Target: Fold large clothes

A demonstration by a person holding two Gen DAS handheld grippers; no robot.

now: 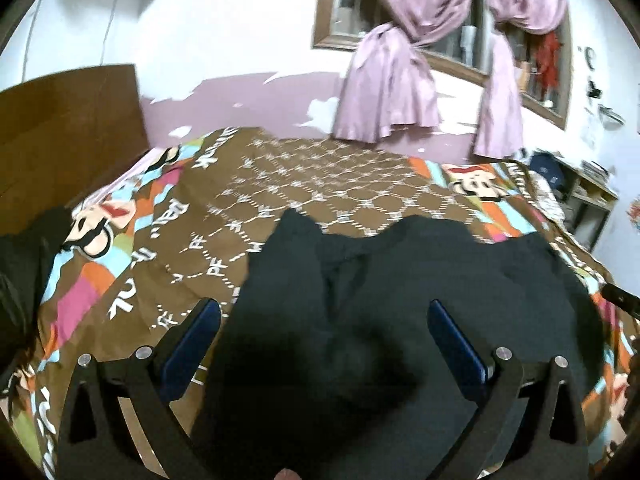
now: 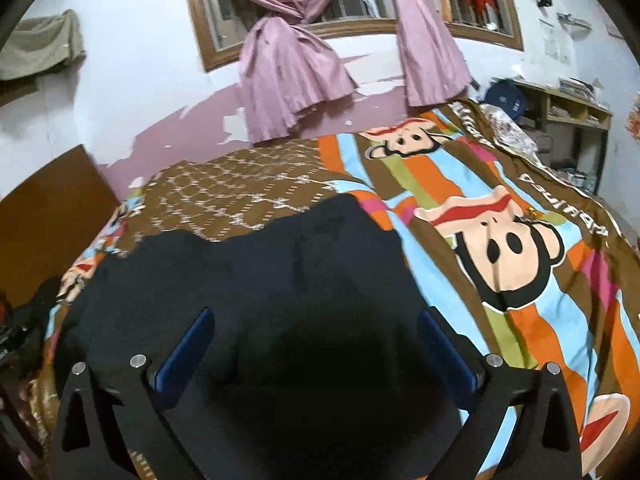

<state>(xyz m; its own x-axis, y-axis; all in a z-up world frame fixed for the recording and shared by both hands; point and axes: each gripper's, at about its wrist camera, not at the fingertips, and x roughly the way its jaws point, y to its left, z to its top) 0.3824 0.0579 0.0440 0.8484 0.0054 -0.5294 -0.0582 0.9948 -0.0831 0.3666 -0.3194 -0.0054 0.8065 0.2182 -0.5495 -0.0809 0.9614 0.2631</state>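
A bed fills the middle and lower part of both views, covered by a brown bedspread (image 1: 320,176) with a white lattice pattern, bright stripes and cartoon monkey faces; in the right wrist view the bedspread (image 2: 500,240) shows its largest monkey face at centre right. On it lies the dark garment (image 1: 360,280), spread across the lower centre of the left wrist view and running off the bottom edge; in the right wrist view the same dark garment (image 2: 260,272) covers the lower centre and lower left. Behind the bed, pink curtains (image 1: 384,84) hang knotted before a wood-framed window (image 1: 452,60) in the upper middle of the frame, over a wall with peeling pink paint. A brown wooden headboard (image 1: 68,120) stands at the left edge, and a shelf unit (image 2: 568,116) sits at the upper right of the right wrist view. The left hand-held gripper (image 1: 324,312) is released, its blue-padded jaws wide apart above the garment with nothing clamped between them. The right hand-held gripper (image 2: 314,320) is likewise released, jaws spread wide over the dark cloth, gripping nothing.
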